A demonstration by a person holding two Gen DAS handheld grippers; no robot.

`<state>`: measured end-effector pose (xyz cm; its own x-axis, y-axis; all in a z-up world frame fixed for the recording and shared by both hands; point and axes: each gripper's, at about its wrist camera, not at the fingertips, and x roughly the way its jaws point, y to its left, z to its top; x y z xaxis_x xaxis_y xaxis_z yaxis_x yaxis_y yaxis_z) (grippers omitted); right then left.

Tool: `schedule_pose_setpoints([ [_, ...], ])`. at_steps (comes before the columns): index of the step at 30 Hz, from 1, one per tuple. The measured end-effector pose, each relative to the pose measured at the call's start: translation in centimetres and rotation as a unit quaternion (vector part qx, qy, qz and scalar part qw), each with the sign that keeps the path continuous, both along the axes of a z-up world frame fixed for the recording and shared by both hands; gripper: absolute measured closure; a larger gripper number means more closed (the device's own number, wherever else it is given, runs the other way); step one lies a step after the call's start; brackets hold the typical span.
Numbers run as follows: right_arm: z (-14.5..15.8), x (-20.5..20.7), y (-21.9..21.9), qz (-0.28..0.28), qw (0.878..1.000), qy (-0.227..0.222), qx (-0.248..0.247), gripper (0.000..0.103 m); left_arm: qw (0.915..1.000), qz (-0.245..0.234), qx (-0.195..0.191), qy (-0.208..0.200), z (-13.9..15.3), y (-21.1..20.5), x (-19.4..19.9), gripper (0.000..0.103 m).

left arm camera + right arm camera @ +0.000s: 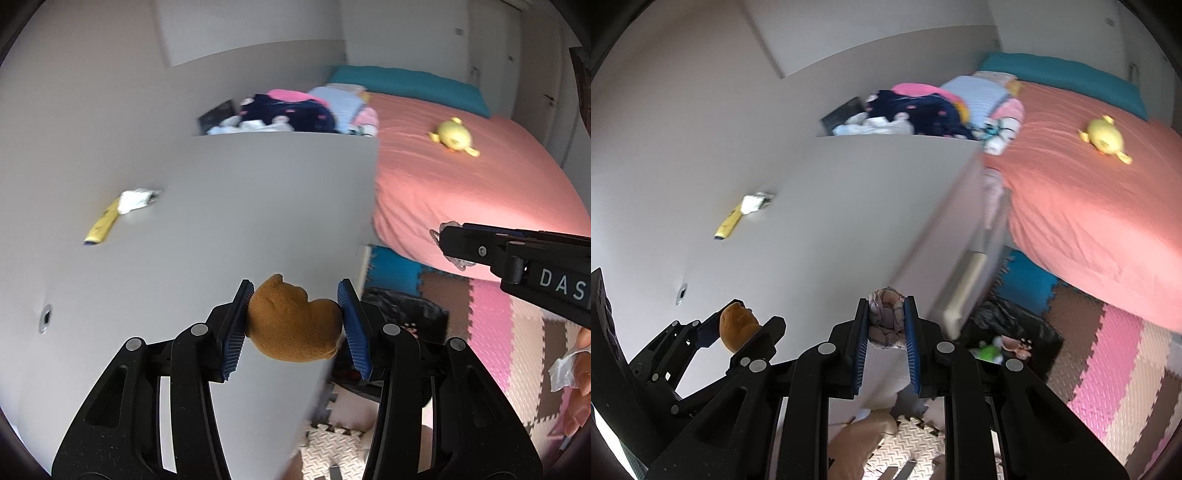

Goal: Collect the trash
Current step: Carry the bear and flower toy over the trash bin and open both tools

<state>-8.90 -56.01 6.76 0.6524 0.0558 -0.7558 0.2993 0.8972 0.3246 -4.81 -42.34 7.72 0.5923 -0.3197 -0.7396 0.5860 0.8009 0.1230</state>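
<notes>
Left gripper (295, 325) clamps brown lump (291, 325); right gripper (886, 325) pinches checked wad (884, 317).

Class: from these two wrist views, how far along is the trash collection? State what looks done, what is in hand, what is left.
Done: a black bag on the floor already holds some items. In hand: the left gripper clamps a brown lump; the right gripper clamps a plaid wad. Left: a yellow wrapper and white scrap lie on the desk.

Both wrist views look steeply down from close above the white table (221, 221), sharing the bed (1089, 206) at right.
</notes>
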Motion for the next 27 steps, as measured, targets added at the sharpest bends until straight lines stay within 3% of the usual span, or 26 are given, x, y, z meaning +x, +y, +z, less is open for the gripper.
schedule_pose_setpoints([
  [15,-3.5,-6.4,-9.9,-0.092,0.995,0.030,0.015,0.083,0.9934,-0.104,0.032,0.037,-3.4,-10.5,-4.9,0.056],
  [24,-6.4,-6.7,-11.9,-0.105,0.993,0.055,0.020,0.082,0.9903,-0.116,0.059,0.048,-5.4,-13.1,-5.3,0.056],
  [25,-6.6,-6.6,-11.9,-0.102,0.993,0.061,0.017,0.080,0.9901,-0.115,0.064,0.047,-5.6,-13.2,-5.2,0.048],
  [26,-6.8,-6.5,-11.8,-0.102,0.993,0.066,0.011,0.066,0.9902,-0.111,0.071,0.047,-5.8,-13.3,-5.2,0.015],
  [27,-7.0,-6.4,-11.7,-0.107,0.992,0.069,0.001,0.035,0.9911,-0.104,0.074,0.038,-5.9,-13.3,-5.2,0.006],
])
